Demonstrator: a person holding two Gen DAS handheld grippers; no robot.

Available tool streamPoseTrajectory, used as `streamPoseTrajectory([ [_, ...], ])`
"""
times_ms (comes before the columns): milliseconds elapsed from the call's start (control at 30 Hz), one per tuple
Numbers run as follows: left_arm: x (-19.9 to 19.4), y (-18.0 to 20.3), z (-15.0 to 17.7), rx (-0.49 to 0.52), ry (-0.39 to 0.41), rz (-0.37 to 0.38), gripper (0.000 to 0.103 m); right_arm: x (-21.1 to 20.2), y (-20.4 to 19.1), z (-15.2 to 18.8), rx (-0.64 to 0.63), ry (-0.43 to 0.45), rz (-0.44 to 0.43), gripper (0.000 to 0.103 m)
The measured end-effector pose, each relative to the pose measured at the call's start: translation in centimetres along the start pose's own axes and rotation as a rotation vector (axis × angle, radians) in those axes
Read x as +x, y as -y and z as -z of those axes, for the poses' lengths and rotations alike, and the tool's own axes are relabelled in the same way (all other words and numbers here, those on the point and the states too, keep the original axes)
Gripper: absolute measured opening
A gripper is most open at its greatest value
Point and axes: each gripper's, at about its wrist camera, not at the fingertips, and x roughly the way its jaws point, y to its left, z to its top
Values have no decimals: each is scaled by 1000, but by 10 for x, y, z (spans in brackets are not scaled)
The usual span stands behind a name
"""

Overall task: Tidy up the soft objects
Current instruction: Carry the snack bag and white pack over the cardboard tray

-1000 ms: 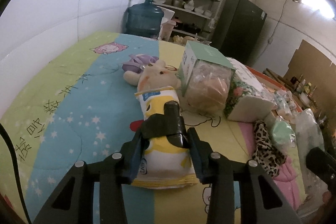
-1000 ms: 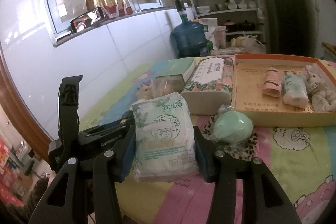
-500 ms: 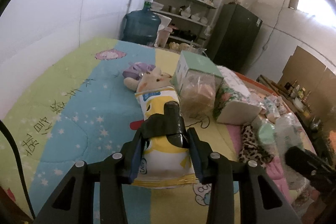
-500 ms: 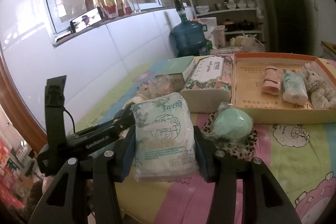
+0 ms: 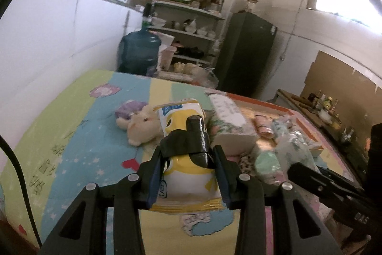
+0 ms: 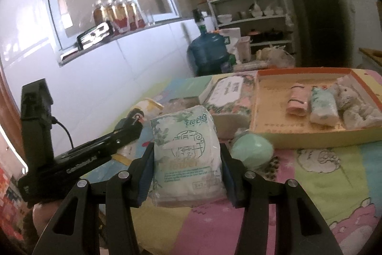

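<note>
Partly done: three items are lying in the orange tray (image 6: 267, 133), while the left gripper (image 5: 188, 173) is clamping a yellow pouch (image 5: 183, 126) and the right gripper (image 6: 187, 165) a tissue pack (image 6: 186, 147).

The right gripper (image 6: 187, 171) is clamped on a green-and-white tissue pack (image 6: 187, 154), one finger on each side, the pack upright between them. At 9 o'clock the left gripper (image 6: 133, 122) reaches in with a yellow-and-white packet (image 6: 148, 105) at its tip; whether it is gripped cannot be told from here. Just beside the pack at 3 o'clock lies a pale green ball (image 6: 252, 151) on a leopard-print cloth (image 6: 274, 165). At 2 o'clock an orange-rimmed cardboard tray (image 6: 310, 138) holds a pink roll (image 6: 296, 103), a mint tissue pack (image 6: 323, 106) and a plush toy (image 6: 355, 106) side by side. A floral tissue box (image 6: 226, 94) touches the tray's left wall. A blue water jug (image 6: 207, 49) stands at 12 o'clock.
</note>
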Motion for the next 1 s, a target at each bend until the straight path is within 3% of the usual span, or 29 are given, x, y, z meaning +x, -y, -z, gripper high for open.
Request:
streamPoseTrajectory([
  [533, 25, 78, -22, 114, 2, 144, 41, -41, 61, -17, 91, 94, 121, 52],
  [1000, 74, 130, -39, 148, -41, 189, 41, -69, 122, -35, 149, 173, 229, 52],
])
